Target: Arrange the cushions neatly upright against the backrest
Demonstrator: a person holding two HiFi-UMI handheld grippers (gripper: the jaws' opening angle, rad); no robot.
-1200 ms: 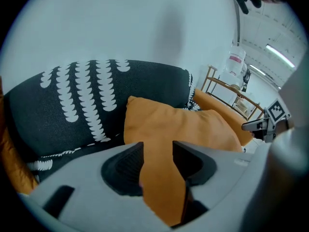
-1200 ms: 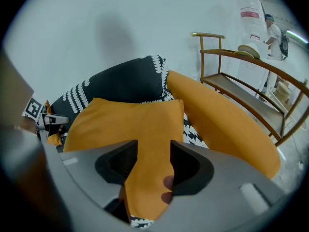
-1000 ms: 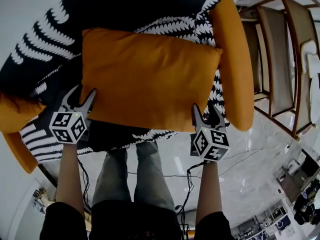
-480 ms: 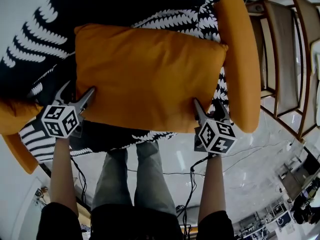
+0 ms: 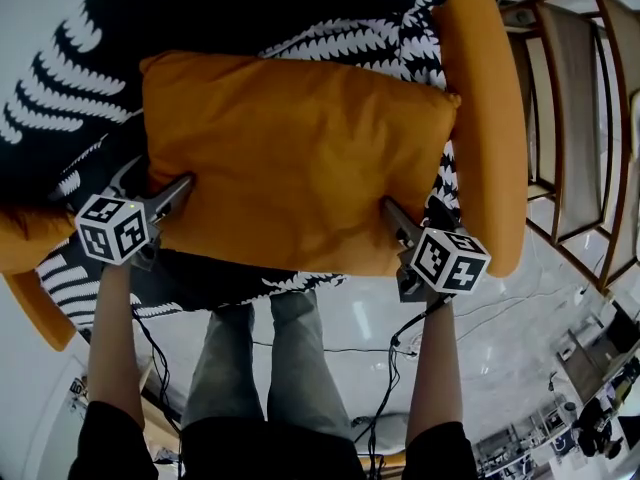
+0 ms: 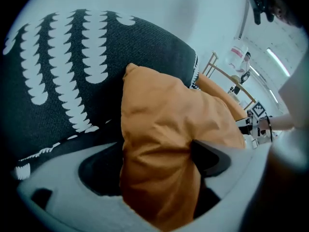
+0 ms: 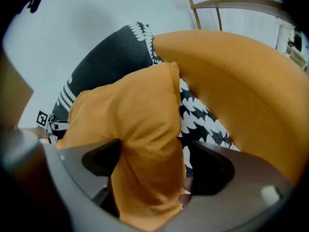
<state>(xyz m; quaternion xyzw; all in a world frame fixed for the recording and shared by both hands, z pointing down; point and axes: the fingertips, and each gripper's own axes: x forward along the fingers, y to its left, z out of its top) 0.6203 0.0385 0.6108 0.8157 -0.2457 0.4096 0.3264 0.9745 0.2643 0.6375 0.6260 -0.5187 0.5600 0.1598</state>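
- The armchair point(image 5: 250, 8) is the biggest thing here, covered in black cloth with a white leaf print. Its backrest rises behind the cushion in both gripper views.
- An orange padded arm point(image 5: 480, 118) runs down the chair's right side, and another orange arm point(image 5: 30, 238) shows at the left edge.
- The orange cushion point(image 5: 290, 158) sits on the seat between those arms. Its top edge is against the patterned backrest and its right corner is just beside the right arm. It looks propped close to upright, so I judge this one nearly placed.
- My left gripper point(image 5: 160, 180) is at the cushion's lower left corner. Its jaws have just been opening and stand wide, with the cushion's edge between them and a dark gap beside one pad, so it is let go.
- My right gripper point(image 5: 413, 210) is at the lower right corner. Its jaws have likewise just been opening and are loosed, with the cushion's edge between them and patterned cloth showing past one pad.
- The cushion creases and bulges at both corners, so I take it for soft, light and floppy, and not fragile. The two bottom corners or side seams are the best places to hold it, because a one-sided grip would let it sag.
- No bin or basket shows. Only the seat holds anything, and what it holds is this cushion.
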